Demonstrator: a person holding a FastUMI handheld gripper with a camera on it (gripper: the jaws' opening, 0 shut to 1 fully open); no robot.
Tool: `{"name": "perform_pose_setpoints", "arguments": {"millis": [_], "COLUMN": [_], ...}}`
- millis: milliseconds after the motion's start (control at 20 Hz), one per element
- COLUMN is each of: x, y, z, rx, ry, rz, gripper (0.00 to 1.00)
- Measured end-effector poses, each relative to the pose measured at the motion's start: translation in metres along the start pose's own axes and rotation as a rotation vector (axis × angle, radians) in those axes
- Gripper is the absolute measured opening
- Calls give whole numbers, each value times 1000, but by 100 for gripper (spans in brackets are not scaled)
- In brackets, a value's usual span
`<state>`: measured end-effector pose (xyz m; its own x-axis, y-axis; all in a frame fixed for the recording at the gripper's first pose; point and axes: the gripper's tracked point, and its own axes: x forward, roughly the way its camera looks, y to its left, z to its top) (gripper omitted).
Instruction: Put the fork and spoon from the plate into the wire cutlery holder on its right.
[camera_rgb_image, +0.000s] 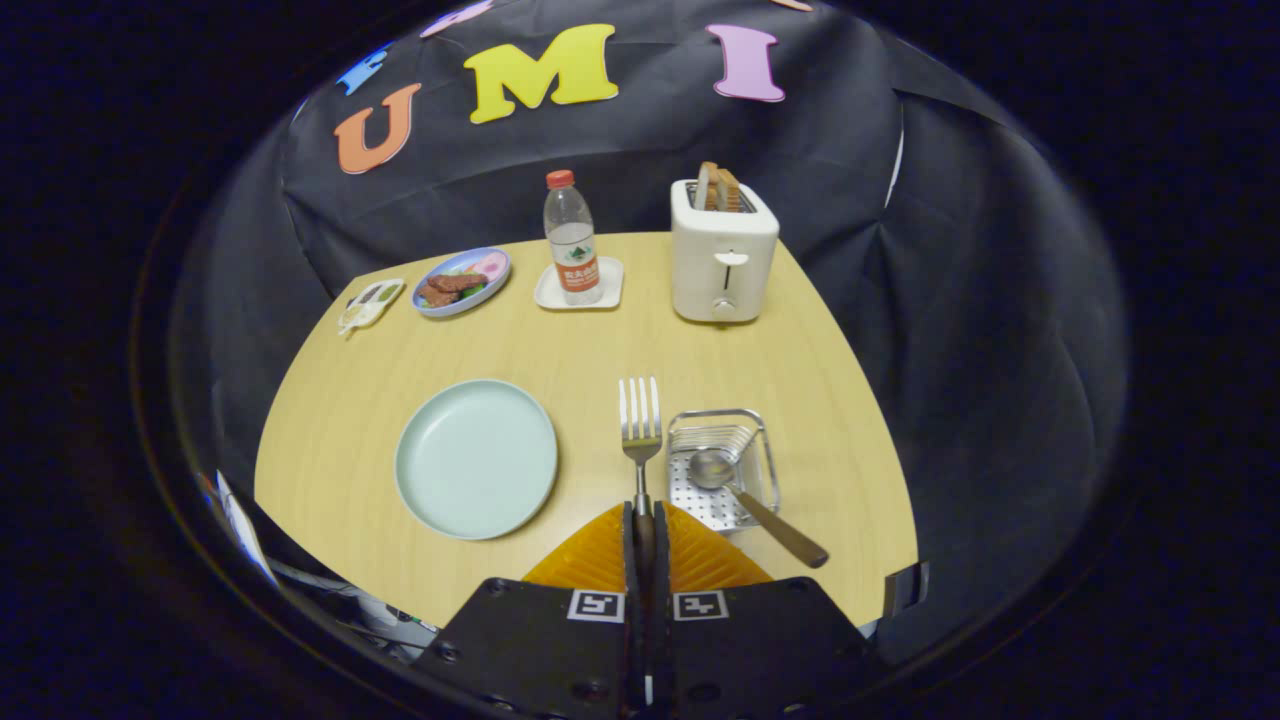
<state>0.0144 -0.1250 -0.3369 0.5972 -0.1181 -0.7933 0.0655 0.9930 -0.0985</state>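
Gripper (641, 525) at lower centre of frame, fingers drawn together with only the handle of the fork (639, 425) between them; both fingers pressed on it, so the fork was held, tines pointing up-frame over bare desk (330, 430). Fork sat in the gap between the plate (476, 458), left of centre, and the wire cutlery holder (722, 465), just right of the fingers. Plate was bare: no cutlery left on it. Spoon (745, 490) lay in the holder already, bowl inside the basket, handle slanting out over the near rim toward lower right. Judged: spoon half done, fork lifted clear of the plate but not yet delivered; what remained was a short carry right and a release into the basket. Farther up-frame, toaster (722, 255) with bread, water bottle (572, 240) on a small white tray, a dish of food (462, 281) at upper left.
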Motion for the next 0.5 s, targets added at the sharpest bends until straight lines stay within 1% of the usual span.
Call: {"name": "perform_pose_setpoints", "arguments": {"millis": [250, 500], "x": [3, 3], "y": [-29, -36], "z": [0, -1], "rx": [57, 45], "ry": [28, 54], "rz": [1, 15], "gripper": [3, 3]}}
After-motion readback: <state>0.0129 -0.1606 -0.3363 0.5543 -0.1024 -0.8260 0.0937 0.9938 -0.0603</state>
